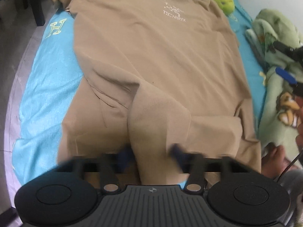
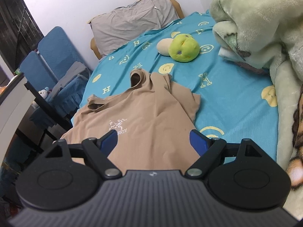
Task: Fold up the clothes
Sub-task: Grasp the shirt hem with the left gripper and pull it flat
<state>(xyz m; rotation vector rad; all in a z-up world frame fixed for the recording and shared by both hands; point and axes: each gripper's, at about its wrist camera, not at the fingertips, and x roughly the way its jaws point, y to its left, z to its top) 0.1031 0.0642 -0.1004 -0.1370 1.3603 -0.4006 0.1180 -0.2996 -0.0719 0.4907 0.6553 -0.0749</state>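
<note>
Tan shirt [image 1: 151, 56] fold pinched in left hand-held gripper [image 1: 151, 151]; right hand-held gripper [image 2: 153, 140] spread above it.

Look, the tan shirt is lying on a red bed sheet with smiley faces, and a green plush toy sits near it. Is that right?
Almost. The bed sheet is not red; it is bright blue with yellow smiley faces and letters, as the right wrist view shows. The rest holds: the tan shirt lies on it, and a green plush toy sits beyond the shirt.

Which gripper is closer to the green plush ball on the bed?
Probably right, judging by size. The right gripper hovers open over the tan shirt's chest, ball just beyond. The left gripper pinches the shirt's near end, ball far.
</note>
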